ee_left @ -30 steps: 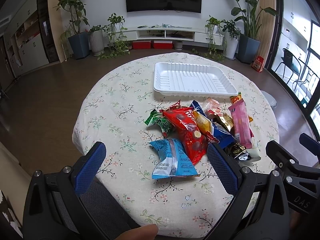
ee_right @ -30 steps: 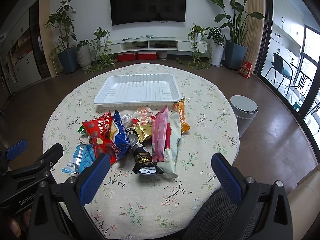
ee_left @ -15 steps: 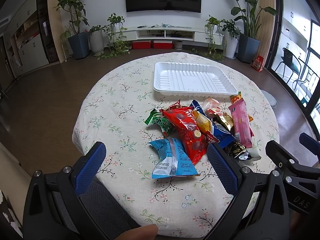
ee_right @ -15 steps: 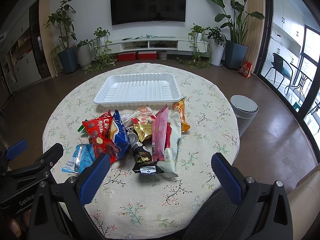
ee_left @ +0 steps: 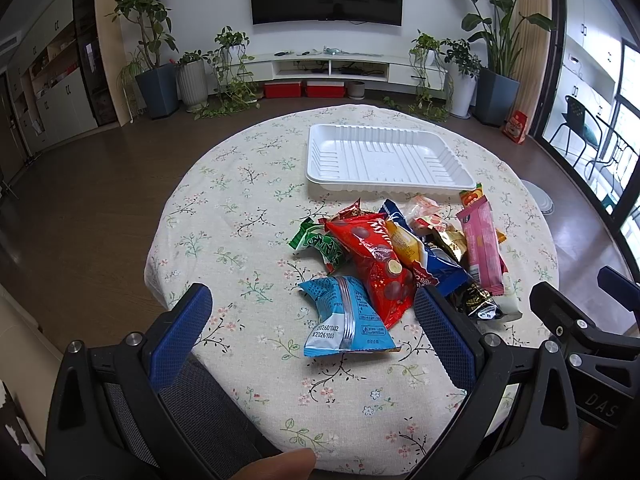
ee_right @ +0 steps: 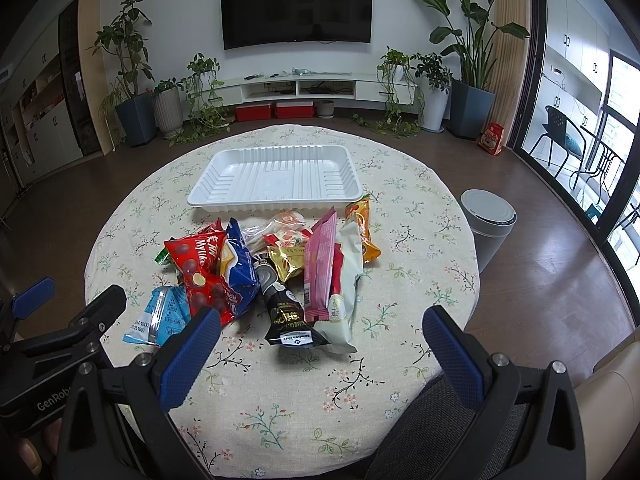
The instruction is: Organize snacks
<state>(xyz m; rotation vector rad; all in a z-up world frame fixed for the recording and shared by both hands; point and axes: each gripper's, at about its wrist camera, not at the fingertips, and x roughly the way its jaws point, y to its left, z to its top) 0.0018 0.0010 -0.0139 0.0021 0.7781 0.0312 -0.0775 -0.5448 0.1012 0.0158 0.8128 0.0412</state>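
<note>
Mid-frame nothing has moved since earlier: my left gripper (ee_left: 312, 336) and right gripper (ee_right: 320, 352) hover agape, snacks (ee_right: 272, 268) untouched, tray (ee_right: 276, 176) unfilled.

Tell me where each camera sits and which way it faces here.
Left wrist: on the open left hand-held gripper, facing across the table toward the light blue packet and snack pile; a fingertip shows below, the right hand-held gripper at right.
Right wrist: on the open right hand-held gripper, facing the black packet; the left hand-held gripper shows at left.
Shared: the white tray, red Mylikes bag, wall TV.
</note>
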